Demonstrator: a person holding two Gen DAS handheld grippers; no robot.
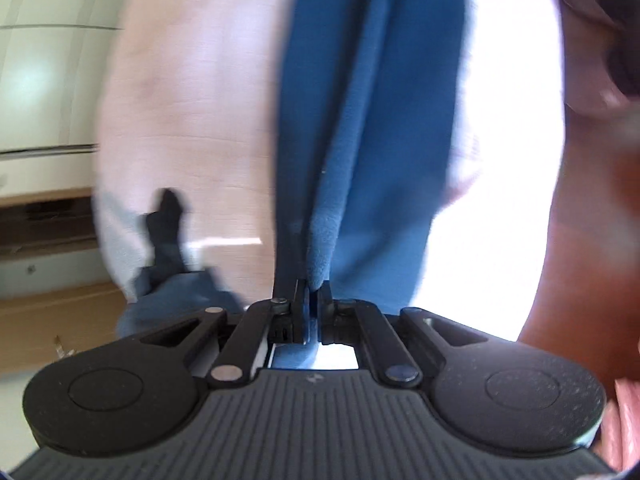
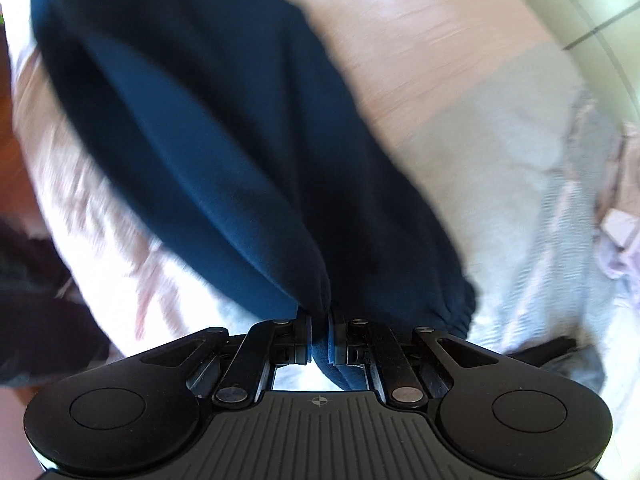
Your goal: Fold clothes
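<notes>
Under both grippers I see a bed (image 2: 420, 32) with pale pink bedding, blurred in both views. A blue garment (image 2: 208, 140) hangs above the bed, stretched between my two grippers and spreading toward the bed's far left corner in the right wrist view. A pile of grey and lilac clothes (image 2: 520, 184) lies along the bed's right edge. A second heap of dark and blue cloth (image 1: 172, 264) sits near the bed's left edge in the left wrist view. My left gripper (image 1: 313, 308) has its jaws pinched tight on a fold of the blue garment. My right gripper (image 2: 319, 334) has its jaws clamped on a bunched edge of it.
</notes>
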